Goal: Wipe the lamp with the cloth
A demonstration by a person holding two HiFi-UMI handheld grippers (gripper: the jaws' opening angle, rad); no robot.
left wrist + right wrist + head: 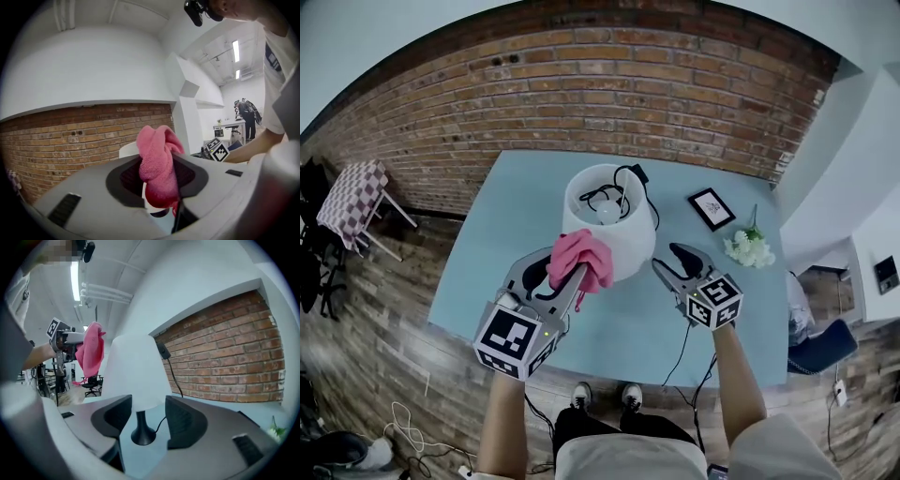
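My left claw (562, 274) is clamped on the pink cloth (581, 258). A wad of it sticks out past the tips, and a darker fold hangs below them. Just ahead and to the right of that claw stands the lamp (614, 234), its white shade open at the top with the bulb inside. In the head view the cloth overlaps the shade's near edge, though I can't say for sure that it touches. The lamp sits between my two claws on the blue surface (478, 281). My right claw (668, 259) is to the lamp's right, spread wide and holding nothing. Looking along it, I see the lamp's black base (142, 434) and stem in the gap, touching neither side. Farther ahead and to the right of this claw lie a small framed picture (711, 207) and, nearer, a bunch of white flowers (748, 248). A brick wall (609, 84) runs beyond the surface.
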